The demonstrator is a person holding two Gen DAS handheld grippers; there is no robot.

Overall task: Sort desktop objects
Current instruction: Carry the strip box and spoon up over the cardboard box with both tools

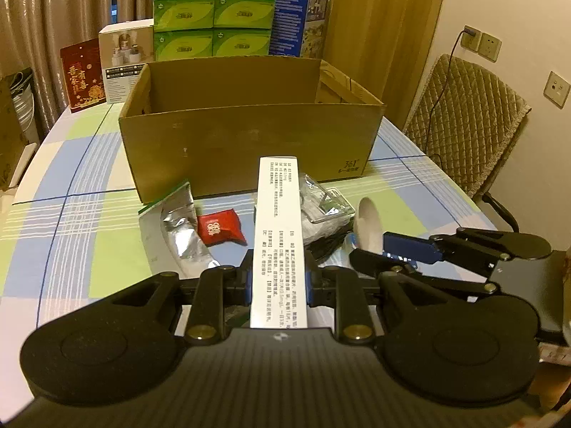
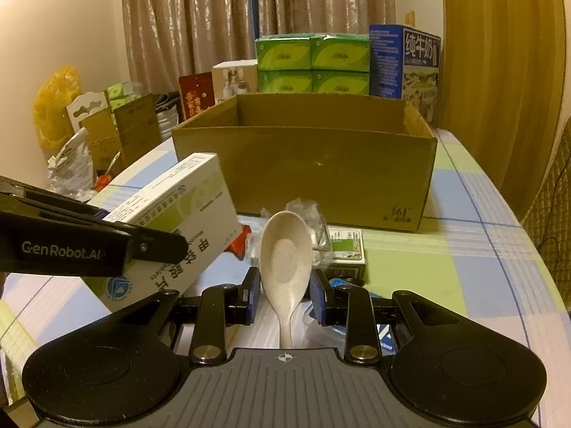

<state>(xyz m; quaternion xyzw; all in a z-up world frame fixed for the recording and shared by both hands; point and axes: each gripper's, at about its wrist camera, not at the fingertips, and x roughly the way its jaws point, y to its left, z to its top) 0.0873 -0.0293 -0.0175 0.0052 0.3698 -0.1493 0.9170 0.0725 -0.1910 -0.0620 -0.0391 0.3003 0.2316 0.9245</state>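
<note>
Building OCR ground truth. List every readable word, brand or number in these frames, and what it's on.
"GenRobot.AI": side of the left gripper.
"361°": front wall of the cardboard box.
"纯牛奶": blue milk carton.
Medicine box in the left gripper: fine print, too small to read.
Red packet, red gift box, green boxes: blurred.

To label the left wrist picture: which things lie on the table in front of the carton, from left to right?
Silver foil pouch → red sachet → white medicine box, shut in the left gripper → spoon.
</note>
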